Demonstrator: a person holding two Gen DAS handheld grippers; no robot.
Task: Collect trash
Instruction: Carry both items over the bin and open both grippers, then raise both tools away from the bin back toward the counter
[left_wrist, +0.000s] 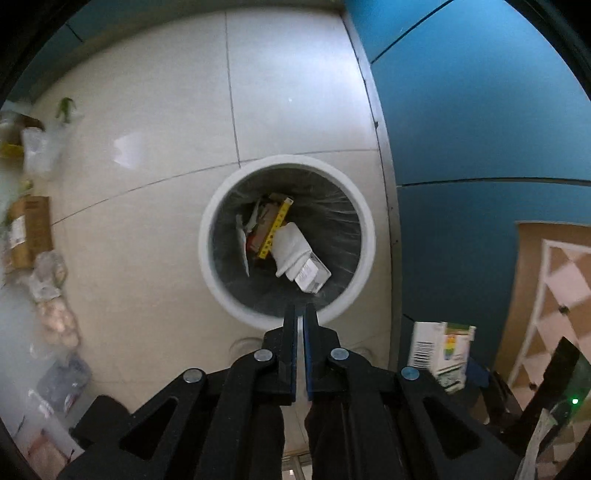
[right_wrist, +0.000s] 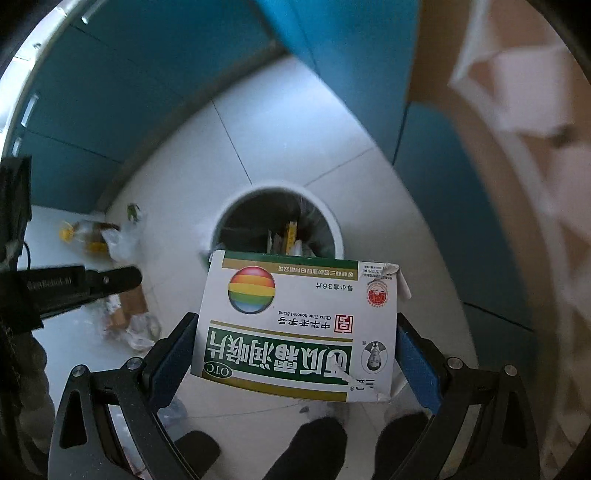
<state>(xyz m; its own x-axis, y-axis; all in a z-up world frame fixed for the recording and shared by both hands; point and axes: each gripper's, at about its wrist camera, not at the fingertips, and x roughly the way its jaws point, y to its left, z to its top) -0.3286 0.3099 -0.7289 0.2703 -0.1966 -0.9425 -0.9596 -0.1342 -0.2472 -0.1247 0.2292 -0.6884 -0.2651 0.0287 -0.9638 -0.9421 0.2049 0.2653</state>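
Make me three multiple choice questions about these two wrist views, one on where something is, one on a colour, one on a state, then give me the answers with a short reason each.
1. Where is the white bin?
A. On the tiled floor beside the blue wall
B. On a shelf
C. Hanging from a hook

2. What colour is the long narrow box standing among the trash in the bin?
A. Purple
B. Yellow
C. Pink

3. What is the right gripper doing?
A. Standing open and empty
B. Shut on nothing
C. Clamped on the medicine box

Answers: 
1 A, the bin stands on pale tiles next to the blue wall. 
2 B, the left wrist view shows a yellow box edge inside the bin. 
3 C, the blue pads press both sides of the medicine box, while the left gripper is shut and empty.
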